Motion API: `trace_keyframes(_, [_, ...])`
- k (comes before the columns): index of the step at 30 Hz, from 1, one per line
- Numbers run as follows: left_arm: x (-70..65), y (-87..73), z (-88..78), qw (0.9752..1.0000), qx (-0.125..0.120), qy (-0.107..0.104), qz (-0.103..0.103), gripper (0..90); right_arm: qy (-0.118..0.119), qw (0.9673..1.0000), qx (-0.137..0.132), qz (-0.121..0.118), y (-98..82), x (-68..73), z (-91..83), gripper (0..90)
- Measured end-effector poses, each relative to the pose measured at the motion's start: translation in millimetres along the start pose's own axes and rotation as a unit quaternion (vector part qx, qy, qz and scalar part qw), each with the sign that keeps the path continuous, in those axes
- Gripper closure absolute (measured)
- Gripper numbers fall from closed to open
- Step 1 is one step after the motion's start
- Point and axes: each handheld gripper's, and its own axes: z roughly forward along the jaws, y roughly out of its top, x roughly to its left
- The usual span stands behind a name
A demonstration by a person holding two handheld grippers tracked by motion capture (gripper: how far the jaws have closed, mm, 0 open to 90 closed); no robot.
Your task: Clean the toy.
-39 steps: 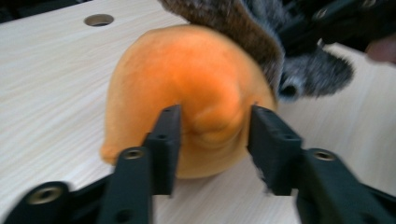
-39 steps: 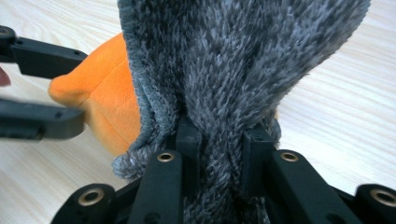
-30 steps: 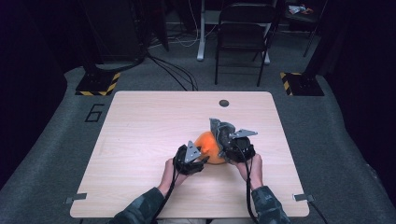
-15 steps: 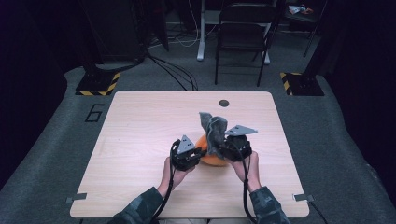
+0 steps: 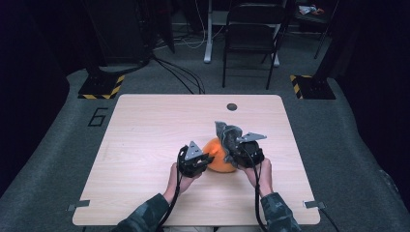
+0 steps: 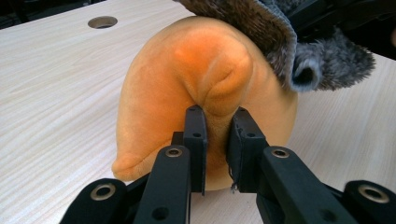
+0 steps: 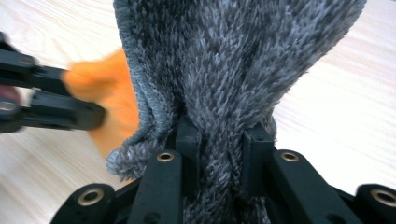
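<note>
- In the right gripper view, the grey fuzzy cloth (image 7: 233,84) ran off the top edge and hid most of the orange plush (image 7: 112,98), which looked blurred.
- In the high view, the right tool (image 5: 235,151) covered part of the plush (image 5: 218,155).
- The person's sleeves (image 5: 145,217) were cut off at the bottom edge.

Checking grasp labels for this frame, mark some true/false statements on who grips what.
1. The left gripper pinches a fold of the orange plush toy. True.
2. The right gripper is open and holds nothing. False: it is clamped on the grey furry cloth.
3. The grey cloth lies flat, far from the toy. False: it drapes against the toy's top.
4. The wooden table has a round hole near its far edge. True.
</note>
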Motion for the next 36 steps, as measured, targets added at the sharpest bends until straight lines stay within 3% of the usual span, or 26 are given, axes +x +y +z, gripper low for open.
trace_keyframes(6, [1.1,-0.7,0.4,0.9999,-0.001,-0.005,-0.009,78.2,-0.017,0.9984,0.033,0.043,-16.9,-26.1,13.3,73.1])
trace_keyframes(10, [3.2,-0.6,-0.4,1.0000,-0.003,-0.003,-0.008,78.2,-0.030,0.9942,0.081,0.064,-34.6,-37.6,31.0,73.0])
trace_keyframes(11, [3.3,-0.6,-0.6,0.9999,-0.005,-0.002,-0.011,78.2,-0.032,0.9934,0.092,0.059,-38.4,-39.9,35.4,73.0])
trace_keyframes(13, [4.7,-0.3,-1.5,0.9999,-0.001,-0.007,-0.011,78.1,-0.033,0.9923,0.097,0.069,-39.6,-40.9,36.3,73.0])
trace_keyframes(17, [4.7,-1.1,-0.9,0.9997,-0.008,-0.006,-0.022,78.0,-0.038,0.9965,0.049,0.056,-22.3,-40.0,15.2,73.3])
trace_keyframes(19, [4.5,-1.2,-1.3,0.9998,-0.006,-0.004,-0.018,77.9,-0.030,0.9979,0.013,0.055,-10.8,-34.9,-0.1,73.3])
trace_keyframes(23, [2.5,-0.7,-1.7,0.9999,-0.007,-0.009,-0.012,77.5,0.011,0.9983,-0.041,0.040,9.5,-14.8,-23.2,73.2])
trace_keyframes(26, [1.3,-0.2,-2.0,0.9999,-0.007,-0.013,-0.005,77.2,0.042,0.9969,-0.061,0.024,17.1,3.3,-28.1,73.1])
trace_keyframes(28, [-0.4,-0.2,-1.6,0.9999,-0.008,-0.013,-0.001,77.2,0.056,0.9965,-0.061,0.014,18.5,13.8,-25.2,72.9])
trace_keyframes(31, [-0.8,-0.9,-0.7,0.9999,-0.004,-0.011,0.001,77.1,0.031,0.9987,-0.038,-0.016,14.2,20.9,-12.5,72.8])
trace_keyframes(36, [-0.6,-0.8,-0.3,0.9999,-0.002,-0.011,0.003,77.1,0.004,0.9995,-0.018,-0.026,8.9,12.0,-7.3,72.7])
